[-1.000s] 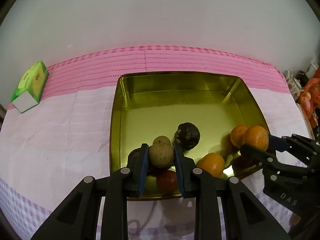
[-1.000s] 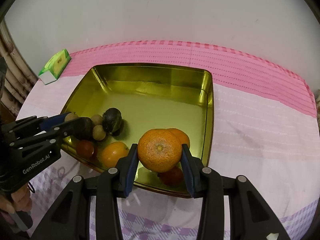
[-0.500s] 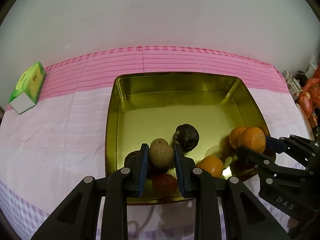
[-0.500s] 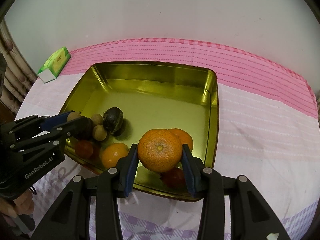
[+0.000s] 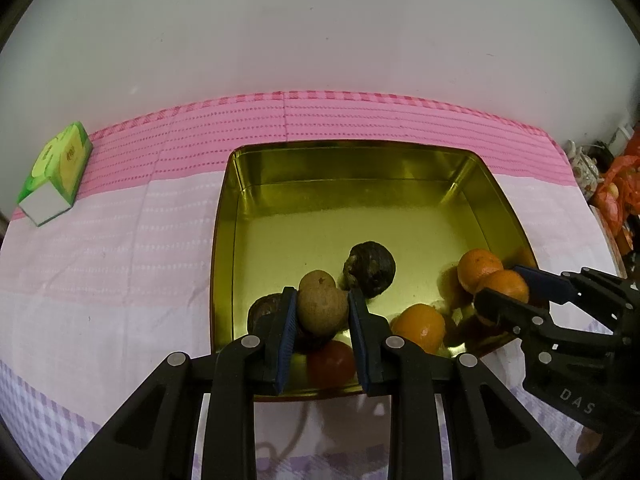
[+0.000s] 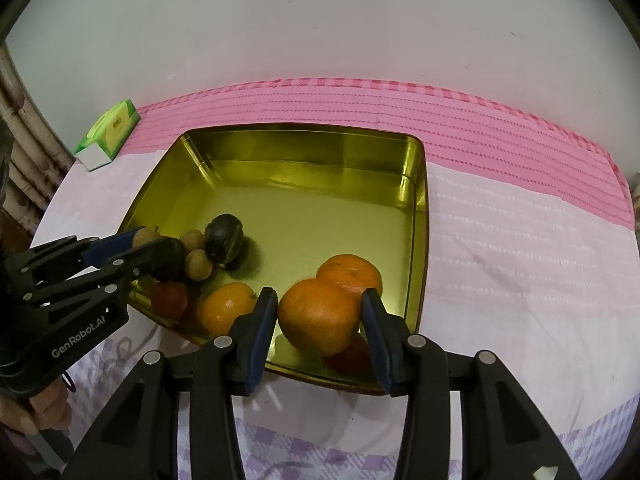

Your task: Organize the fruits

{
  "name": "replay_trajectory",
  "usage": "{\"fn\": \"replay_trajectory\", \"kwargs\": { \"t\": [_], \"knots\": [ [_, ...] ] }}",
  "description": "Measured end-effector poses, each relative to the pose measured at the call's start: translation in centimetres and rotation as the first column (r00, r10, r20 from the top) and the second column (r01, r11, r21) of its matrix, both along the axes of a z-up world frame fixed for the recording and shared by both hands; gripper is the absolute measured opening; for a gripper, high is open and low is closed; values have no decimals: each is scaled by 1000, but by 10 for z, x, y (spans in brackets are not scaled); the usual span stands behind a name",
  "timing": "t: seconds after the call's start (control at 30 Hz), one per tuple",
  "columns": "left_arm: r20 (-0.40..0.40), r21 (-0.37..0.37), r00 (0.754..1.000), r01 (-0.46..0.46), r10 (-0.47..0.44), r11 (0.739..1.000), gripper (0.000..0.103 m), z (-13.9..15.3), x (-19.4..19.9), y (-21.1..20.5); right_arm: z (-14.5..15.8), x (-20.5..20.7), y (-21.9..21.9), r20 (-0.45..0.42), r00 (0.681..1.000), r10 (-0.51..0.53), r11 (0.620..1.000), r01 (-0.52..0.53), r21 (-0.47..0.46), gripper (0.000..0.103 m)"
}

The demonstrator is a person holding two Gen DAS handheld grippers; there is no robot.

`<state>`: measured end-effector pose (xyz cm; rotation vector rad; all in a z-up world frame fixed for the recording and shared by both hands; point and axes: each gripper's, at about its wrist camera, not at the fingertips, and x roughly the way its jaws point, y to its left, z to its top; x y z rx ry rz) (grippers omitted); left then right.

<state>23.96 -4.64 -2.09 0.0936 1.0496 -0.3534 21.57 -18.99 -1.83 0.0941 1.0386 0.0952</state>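
A small brown fruit (image 5: 322, 311) is clamped between the blue pads of the left gripper (image 5: 322, 322), whose jaws are drawn in tight on it just inside the near-left corner of the gold tin tray (image 5: 360, 168). The right gripper (image 6: 320, 316) is seen at the tray's near-right corner with its jaws just having been opening: a gap is visible between the left pad and the large orange (image 6: 318, 316), which is set on the tray floor, so the orange is no longer pressed. A second orange (image 6: 352, 272) is touching it from behind, and a third orange (image 6: 227, 306) lies between the two grippers near the front rim. A dark wrinkled fruit (image 5: 371, 267) and a red fruit (image 5: 332, 364) are grouped close to the left gripper. The rear half of the tray floor is left bare up to the back wall. The pink cloth (image 5: 100, 260) is spread beyond both side rims, with a green box (image 5: 60, 168) well apart at the far left edge.
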Motion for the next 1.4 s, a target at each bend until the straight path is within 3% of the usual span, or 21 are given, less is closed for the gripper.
{"fn": "replay_trajectory", "kwargs": {
  "t": [0.57, 0.7, 1.13, 1.4],
  "knots": [
    [-5, -4, 1000, 20, -20, 1000, 28, 7, -10, -8, 10, -14, 4, 23, 1000, 7, 1000, -7, -4, 42],
    [-3, -3, 1000, 5, -5, 1000, 46, 9, -13, -6, 10, -17, 5, 24, 1000, 11, 1000, -10, -1, 42],
    [63, 32, 998, -29, 27, 999, 46, 27, -36, 6, 17, -26, 7, 43, 999, 2, 1000, -2, 0, 42],
    [86, 49, 991, -106, 101, 993, 46, 35, -52, 22, 22, -36, 13, 49, 999, -4, 1000, 4, 1, 45]
  ]
}}
